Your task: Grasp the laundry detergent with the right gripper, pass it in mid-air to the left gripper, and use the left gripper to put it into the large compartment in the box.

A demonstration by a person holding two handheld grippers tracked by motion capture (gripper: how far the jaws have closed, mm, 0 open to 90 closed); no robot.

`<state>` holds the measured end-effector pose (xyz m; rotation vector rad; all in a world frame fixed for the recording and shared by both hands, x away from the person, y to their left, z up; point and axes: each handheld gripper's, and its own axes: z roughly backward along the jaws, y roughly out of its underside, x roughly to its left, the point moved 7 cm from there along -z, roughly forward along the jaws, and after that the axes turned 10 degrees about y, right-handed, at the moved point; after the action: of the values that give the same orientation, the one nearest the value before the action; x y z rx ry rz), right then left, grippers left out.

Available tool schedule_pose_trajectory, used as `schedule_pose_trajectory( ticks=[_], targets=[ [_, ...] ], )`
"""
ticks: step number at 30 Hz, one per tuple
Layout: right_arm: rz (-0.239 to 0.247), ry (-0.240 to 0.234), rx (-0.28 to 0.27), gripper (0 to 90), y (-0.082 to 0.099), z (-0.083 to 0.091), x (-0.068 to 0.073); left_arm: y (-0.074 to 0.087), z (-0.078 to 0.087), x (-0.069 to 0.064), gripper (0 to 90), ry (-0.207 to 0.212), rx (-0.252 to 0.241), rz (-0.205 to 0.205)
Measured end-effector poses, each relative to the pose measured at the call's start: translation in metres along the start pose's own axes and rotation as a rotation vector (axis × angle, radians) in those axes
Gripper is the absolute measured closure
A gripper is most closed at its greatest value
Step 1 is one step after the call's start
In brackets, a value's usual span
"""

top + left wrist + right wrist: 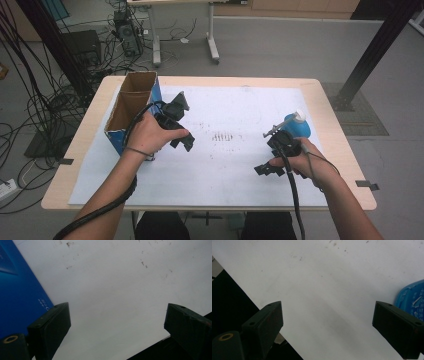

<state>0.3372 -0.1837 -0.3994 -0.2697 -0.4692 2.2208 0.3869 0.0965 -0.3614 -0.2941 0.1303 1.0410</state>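
Left gripper (184, 141): jaws spread, empty, beside open blue cardboard box (131, 111).
Right gripper (264, 169): jaws spread, empty, near blue spray bottle (296, 126).
Progress: bottle likely unboxed yet.

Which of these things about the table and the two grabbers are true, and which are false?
1. The open brown cardboard box with blue sides stands near the left gripper. True.
2. The right gripper squeezes the blue plastic bottle with a white cap. False: its fingers are apart with nothing between them.
3. The left gripper's fingers are open over the white paper sheet. True.
4. The blue bottle lies inside the box. False: it lies on the sheet by the right gripper.
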Motion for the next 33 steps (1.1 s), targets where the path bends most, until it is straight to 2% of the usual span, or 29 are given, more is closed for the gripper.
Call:
schedule_pose_trajectory(
  ticks=[27,33],
  targets=[
    [-0.057,0.024,0.007,9.2,0.055,0.000,-0.018,-0.005,0.000,-0.001,7.4,0.001,0.003,-0.008],
    [-0.071,0.034,0.004,9.2,0.061,0.001,-0.023,-0.006,-0.002,-0.002,7.4,0.008,-0.005,-0.006]
  ],
)
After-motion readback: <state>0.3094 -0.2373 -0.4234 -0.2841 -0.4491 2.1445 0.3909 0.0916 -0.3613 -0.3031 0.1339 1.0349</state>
